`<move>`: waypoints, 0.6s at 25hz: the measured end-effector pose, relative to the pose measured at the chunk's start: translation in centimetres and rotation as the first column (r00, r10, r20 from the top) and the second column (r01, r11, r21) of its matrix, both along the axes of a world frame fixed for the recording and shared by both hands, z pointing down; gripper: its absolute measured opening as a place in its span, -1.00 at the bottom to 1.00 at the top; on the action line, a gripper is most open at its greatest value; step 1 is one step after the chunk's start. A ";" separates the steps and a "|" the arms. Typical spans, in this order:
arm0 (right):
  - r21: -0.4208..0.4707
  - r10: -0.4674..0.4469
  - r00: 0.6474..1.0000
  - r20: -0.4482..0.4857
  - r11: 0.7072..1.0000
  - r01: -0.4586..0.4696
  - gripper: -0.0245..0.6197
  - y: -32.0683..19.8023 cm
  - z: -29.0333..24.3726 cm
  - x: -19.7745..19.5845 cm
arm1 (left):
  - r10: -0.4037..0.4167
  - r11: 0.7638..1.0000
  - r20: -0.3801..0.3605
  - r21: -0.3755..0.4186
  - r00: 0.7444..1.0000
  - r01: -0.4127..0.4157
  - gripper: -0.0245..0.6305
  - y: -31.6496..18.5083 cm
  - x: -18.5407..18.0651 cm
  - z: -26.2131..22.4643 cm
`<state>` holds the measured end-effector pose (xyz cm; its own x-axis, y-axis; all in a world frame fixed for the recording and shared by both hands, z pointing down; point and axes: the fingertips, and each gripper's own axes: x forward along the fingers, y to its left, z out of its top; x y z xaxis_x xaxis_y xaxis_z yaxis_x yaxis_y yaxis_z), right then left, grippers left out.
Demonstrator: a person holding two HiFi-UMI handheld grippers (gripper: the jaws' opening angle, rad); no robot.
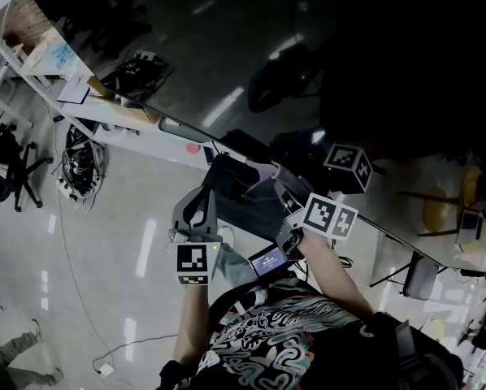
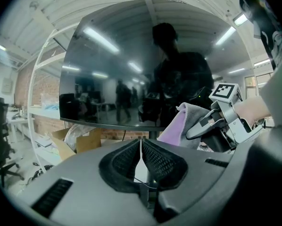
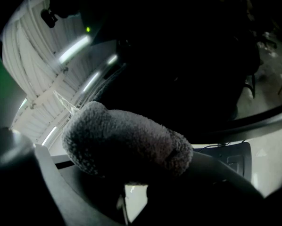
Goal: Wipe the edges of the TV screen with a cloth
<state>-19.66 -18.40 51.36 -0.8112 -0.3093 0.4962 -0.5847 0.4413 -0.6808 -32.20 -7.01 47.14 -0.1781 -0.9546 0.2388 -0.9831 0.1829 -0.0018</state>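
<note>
head view: the tv screen (image 1: 251, 47) fills the top as a dark sheet, and its lower edge runs slantwise down to the right. the right gripper (image 1: 277, 187) sits just at that edge, with the cloth (image 1: 259, 173) bunched at its tip against the rim. the left gripper (image 1: 198, 201) is just beside it, below the edge and apart from the glass. pale floor (image 1: 121, 242) lies open to its left.

left gripper view: the jaws are pressed together with nothing between them. beyond them the screen's bottom edge runs level across the view, and there is free space under it down to a cardboard box (image 2: 79, 142). the cloth, purple and grey, is at the right, just under that edge, pinched in the right gripper.

right gripper view: the jaws are closed on the fuzzy grey cloth, which hides their tips. the dark screen fills most of the view. whether the cloth touches the glass cannot be told here.
</note>
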 end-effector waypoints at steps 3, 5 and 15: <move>0.002 0.004 1.000 -0.005 1.000 -0.004 -0.71 0.0 0.0 -0.6 | -0.006 1.000 -0.002 -0.001 1.000 0.006 -0.85 -0.1 -0.7 -0.1; 0.000 0.004 1.000 -0.008 1.000 -0.004 -0.71 0.0 0.2 -1.2 | -0.006 1.000 -0.001 -0.001 1.000 0.006 -0.85 -0.3 -1.2 -0.1; -0.013 -0.003 1.000 -0.002 1.000 0.003 -0.71 0.0 0.0 -4.6 | -0.056 0.998 0.007 0.003 0.998 0.056 -0.85 -0.8 -5.4 -1.2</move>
